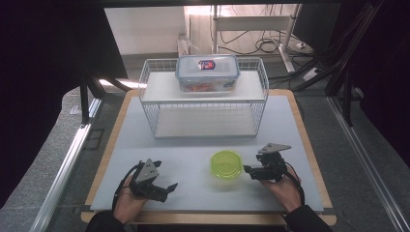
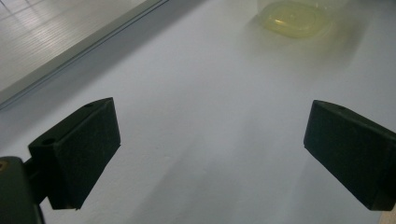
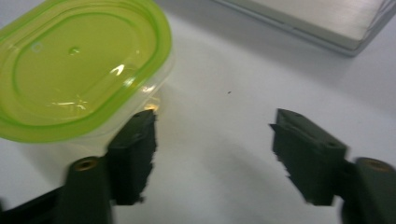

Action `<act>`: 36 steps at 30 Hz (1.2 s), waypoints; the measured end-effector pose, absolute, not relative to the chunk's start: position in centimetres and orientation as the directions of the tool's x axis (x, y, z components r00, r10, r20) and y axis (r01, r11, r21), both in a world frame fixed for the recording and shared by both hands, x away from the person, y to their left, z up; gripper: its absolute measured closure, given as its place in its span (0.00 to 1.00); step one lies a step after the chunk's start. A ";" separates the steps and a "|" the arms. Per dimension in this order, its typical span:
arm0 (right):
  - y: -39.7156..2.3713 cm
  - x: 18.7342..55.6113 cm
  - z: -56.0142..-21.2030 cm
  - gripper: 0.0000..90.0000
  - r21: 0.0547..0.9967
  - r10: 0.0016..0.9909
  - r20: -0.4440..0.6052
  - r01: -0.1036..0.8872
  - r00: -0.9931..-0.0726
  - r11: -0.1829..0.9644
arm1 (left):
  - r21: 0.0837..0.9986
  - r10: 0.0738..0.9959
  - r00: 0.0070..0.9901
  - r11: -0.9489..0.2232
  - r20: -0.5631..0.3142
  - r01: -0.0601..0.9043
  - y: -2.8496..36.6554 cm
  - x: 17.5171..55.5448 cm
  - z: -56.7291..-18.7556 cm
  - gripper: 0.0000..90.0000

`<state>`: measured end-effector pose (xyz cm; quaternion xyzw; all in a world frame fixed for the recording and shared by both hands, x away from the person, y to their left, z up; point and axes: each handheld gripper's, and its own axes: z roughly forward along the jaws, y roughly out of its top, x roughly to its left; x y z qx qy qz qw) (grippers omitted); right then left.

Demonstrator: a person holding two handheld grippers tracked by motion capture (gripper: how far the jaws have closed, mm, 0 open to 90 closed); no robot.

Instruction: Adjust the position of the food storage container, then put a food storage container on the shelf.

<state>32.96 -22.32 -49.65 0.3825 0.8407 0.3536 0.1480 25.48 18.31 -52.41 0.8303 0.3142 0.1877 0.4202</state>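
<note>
Green-lidded container (image 1: 226, 164) is sitting on the pale grey tabletop (image 1: 193, 145), just beside the right gripper (image 1: 247, 170), whose jaws are gaping wide with nothing between; the left gripper (image 1: 170, 187) is resting well apart, jaws wide; the high view is showing a wire rack (image 1: 203, 104) bearing a blue-clipped food box (image 1: 207, 72).

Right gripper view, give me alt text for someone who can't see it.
A container with a lime-green lid sits on a white table, just beyond the right gripper, whose black jaws stand open with nothing between them. The base of a wire rack crosses the top corner.
</note>
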 end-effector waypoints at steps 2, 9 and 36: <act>-22.5 32.9 -49.6 0.22 0.717 0.748 0.016 0.529 -0.663 0.454 | 0.816 0.680 0.732 -0.449 0.048 0.364 18.3 25.5 -52.4 0.04; -23.2 32.3 -49.3 0.09 0.736 0.748 0.003 0.508 -0.664 0.448 | 0.813 0.678 0.733 -0.455 0.052 0.363 18.3 25.5 -52.4 0.04; -21.9 33.2 -48.0 0.49 0.687 0.694 0.325 0.665 -0.642 0.294 | 0.811 0.673 0.737 -0.463 0.059 0.357 18.2 25.4 -52.4 0.04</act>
